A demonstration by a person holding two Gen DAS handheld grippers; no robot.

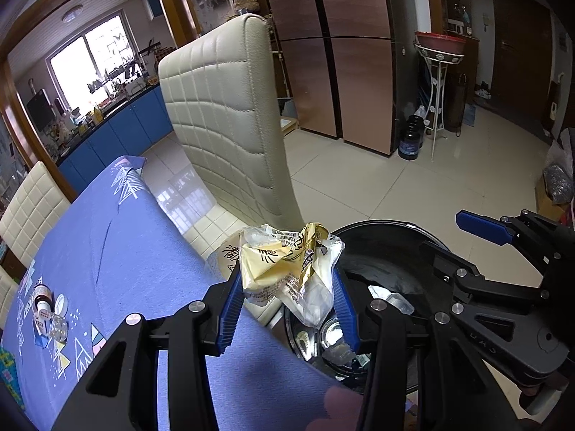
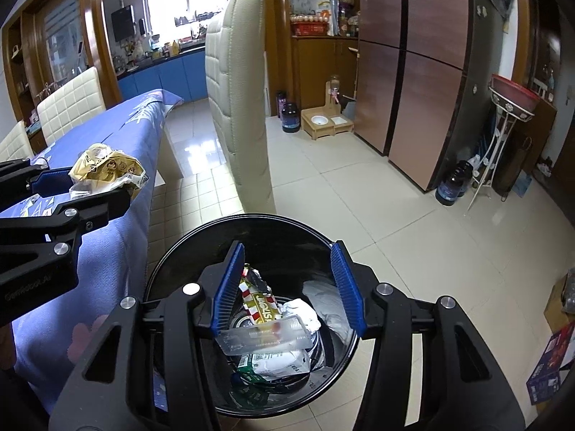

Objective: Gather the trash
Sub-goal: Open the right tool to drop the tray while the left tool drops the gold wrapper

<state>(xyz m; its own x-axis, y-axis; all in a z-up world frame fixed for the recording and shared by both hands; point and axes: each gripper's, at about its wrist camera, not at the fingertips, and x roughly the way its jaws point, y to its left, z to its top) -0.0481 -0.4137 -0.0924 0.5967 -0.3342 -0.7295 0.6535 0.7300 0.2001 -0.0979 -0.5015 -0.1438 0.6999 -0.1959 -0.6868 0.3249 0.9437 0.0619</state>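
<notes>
Your left gripper (image 1: pixel 287 298) pinches a crumpled yellow wrapper (image 1: pixel 287 265) at the edge of the blue tablecloth (image 1: pixel 118 251), beside the black trash bin (image 2: pixel 251 237). Your right gripper (image 2: pixel 287 283) hangs spread over the bin, nothing between its pads.

- Pale glossy floor tiles (image 2: pixel 359 194); bright kitchen window (image 1: pixel 90 57)
- Cream quilted chair (image 1: pixel 230 118) beside the blue-clothed desk (image 1: pixel 118 251)
- Blue cabinets (image 2: pixel 179 72); copper fridge (image 2: pixel 424 72); white plant stand (image 2: pixel 496 143)
</notes>
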